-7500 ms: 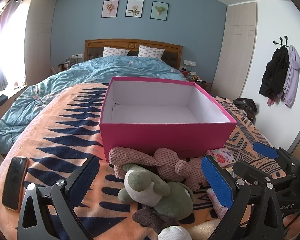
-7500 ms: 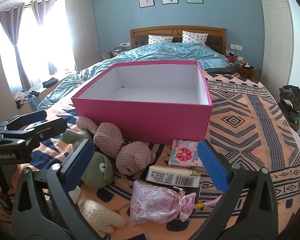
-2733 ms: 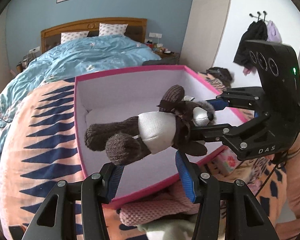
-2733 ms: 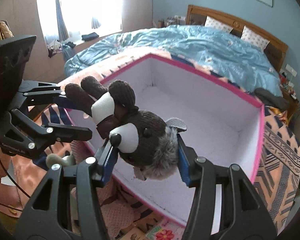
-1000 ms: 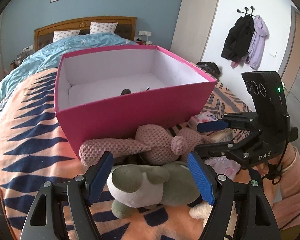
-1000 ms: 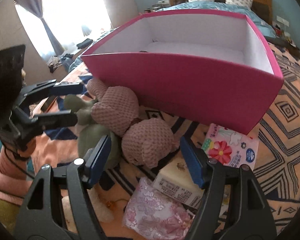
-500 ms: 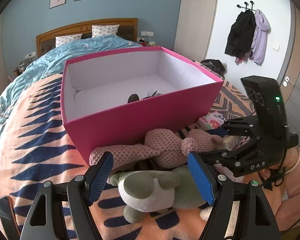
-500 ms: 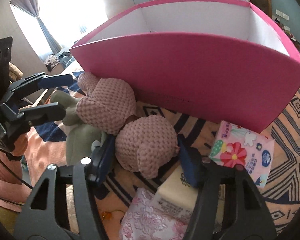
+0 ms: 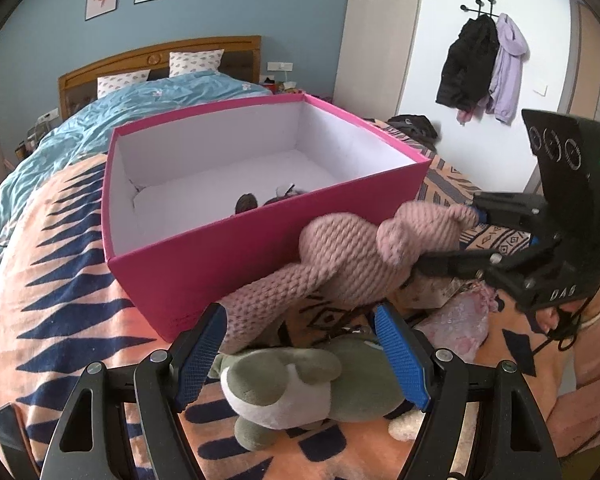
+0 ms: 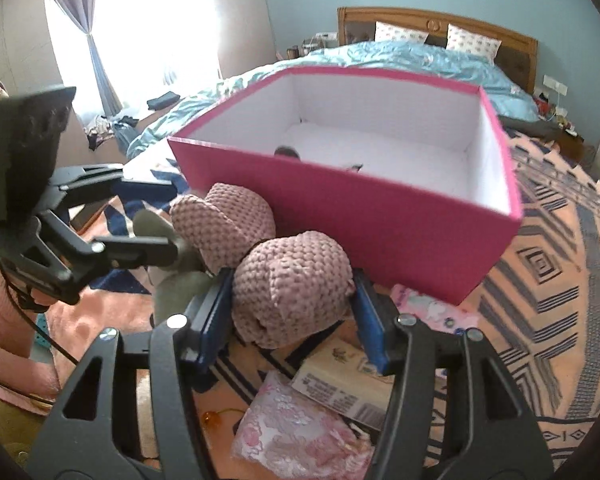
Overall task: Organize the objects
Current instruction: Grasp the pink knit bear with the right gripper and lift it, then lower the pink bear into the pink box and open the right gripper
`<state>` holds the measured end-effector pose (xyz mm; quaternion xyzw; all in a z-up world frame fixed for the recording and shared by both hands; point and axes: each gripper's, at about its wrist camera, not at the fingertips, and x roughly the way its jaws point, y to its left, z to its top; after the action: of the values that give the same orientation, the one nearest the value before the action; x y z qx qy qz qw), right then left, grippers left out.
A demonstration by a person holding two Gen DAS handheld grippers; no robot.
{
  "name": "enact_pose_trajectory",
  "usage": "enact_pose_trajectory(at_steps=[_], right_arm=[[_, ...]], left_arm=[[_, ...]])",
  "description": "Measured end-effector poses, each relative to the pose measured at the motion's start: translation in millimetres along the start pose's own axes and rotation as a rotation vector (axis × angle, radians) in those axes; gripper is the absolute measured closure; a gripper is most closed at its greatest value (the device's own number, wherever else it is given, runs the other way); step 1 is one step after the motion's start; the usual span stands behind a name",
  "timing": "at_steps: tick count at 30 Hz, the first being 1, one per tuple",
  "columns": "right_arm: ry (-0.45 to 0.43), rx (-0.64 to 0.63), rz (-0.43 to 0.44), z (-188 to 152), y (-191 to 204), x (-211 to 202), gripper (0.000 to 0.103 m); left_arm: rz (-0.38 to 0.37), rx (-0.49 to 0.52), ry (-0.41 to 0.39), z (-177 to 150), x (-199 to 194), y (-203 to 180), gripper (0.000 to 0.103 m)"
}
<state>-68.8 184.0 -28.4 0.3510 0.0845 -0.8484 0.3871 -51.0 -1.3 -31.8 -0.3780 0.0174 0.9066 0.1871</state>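
- The right gripper (image 10: 292, 304) points down at a slant toward the bed and clamps the round head of the pink knitted plush (image 10: 296, 288); its blue ribbed pads (image 10: 216, 316) press the yarn on both sides, the jaws having just been closing on it.
- In the left wrist view the same right gripper (image 9: 444, 240) enters from 3 o'clock, with the pink knitted plush (image 9: 340, 256) lifted and stretched slantwise in front of the pink box (image 9: 228, 252).
- The left gripper (image 9: 296, 356) is tilted downward, jaws wide and holding nothing, straddling the green plush (image 9: 312, 384) without pressing it.
- Half a second earlier the pink plush lay on the blanket against the green one; it is now raised off it, one long limb trailing down to the left pad.
- The box is stiff card, magenta outside and white inside, open-topped; a dark brown plush (image 9: 248, 202) shows just above its near wall.
- At 6 o'clock in the right wrist view lie a glossy floral pouch (image 10: 300, 436) and a flat printed carton (image 10: 340, 380) on the orange patterned blanket (image 10: 560, 280).
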Motion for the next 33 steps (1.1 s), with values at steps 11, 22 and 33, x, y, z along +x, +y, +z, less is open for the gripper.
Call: enact_pose_trajectory(at_steps=[11, 22, 33], right_arm=[[-0.091, -0.044, -0.001, 18.8, 8.0, -37.1, 0.044], [-0.151, -0.132, 0.024, 45.2, 24.5, -51.0, 0.044], [-0.243, -0.225, 0.011, 100.7, 34.4, -56.2, 0.044]], left_arm=[[-0.029, 0.047, -0.039, 12.3, -13.4, -10.9, 0.025], [-0.112, 0.048, -0.088, 38.8, -29.8, -10.9, 0.043], [-0.033, 0.028, -0.176, 78.0, -52.9, 10.2, 0.046]])
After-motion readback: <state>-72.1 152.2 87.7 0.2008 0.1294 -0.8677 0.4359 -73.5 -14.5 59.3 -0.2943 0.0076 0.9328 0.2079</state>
